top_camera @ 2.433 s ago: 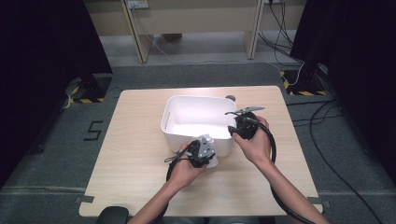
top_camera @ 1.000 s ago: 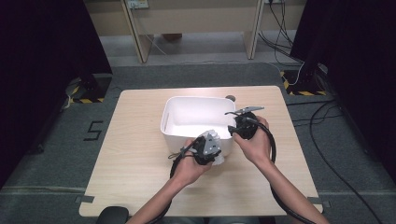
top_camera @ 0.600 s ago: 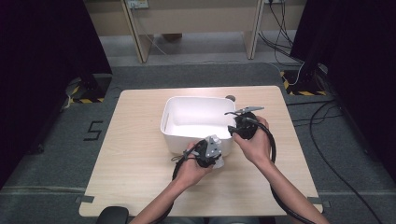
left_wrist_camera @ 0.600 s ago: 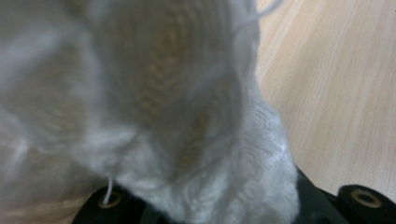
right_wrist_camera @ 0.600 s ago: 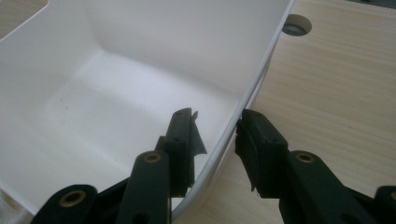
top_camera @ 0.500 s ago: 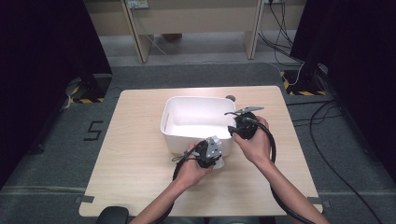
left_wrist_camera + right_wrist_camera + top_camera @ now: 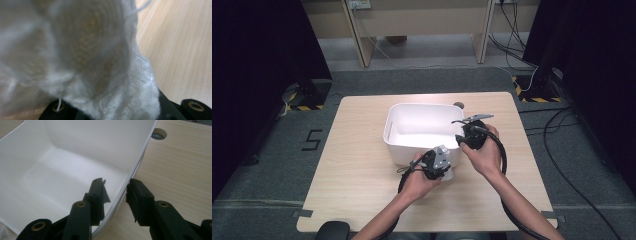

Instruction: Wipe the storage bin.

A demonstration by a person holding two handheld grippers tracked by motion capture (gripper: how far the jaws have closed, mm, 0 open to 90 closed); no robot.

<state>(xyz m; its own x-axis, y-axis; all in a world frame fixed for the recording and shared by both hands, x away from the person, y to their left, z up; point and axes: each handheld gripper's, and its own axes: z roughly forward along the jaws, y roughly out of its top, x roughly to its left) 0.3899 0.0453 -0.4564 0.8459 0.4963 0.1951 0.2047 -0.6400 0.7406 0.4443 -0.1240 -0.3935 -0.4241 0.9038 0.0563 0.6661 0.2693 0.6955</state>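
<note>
A white plastic tub (image 7: pixel 398 148) stands in the middle of the wooden table (image 7: pixel 357 170). My right gripper (image 7: pixel 460 138) straddles its right wall near the front corner. In the right gripper view one jaw is inside the tub (image 7: pixel 62 167) and one outside, and my right gripper (image 7: pixel 115 187) is shut on the rim. My left gripper (image 7: pixel 443 167) sits just in front of the tub's near right corner, shut on a pale grey knitted cloth (image 7: pixel 449 174). The left gripper view is close up on the blurred cloth (image 7: pixel 87 62), which covers the jaws.
A small round hole (image 7: pixel 458 104) lies in the tabletop just behind the tub's far right corner. Black cables trail from both grippers toward the near edge. Bare wood lies left of the tub and along the front. Dark floor surrounds the table.
My left gripper with the cloth has drifted a little to the right along the tub's near wall. My right gripper has stayed on the rim.
</note>
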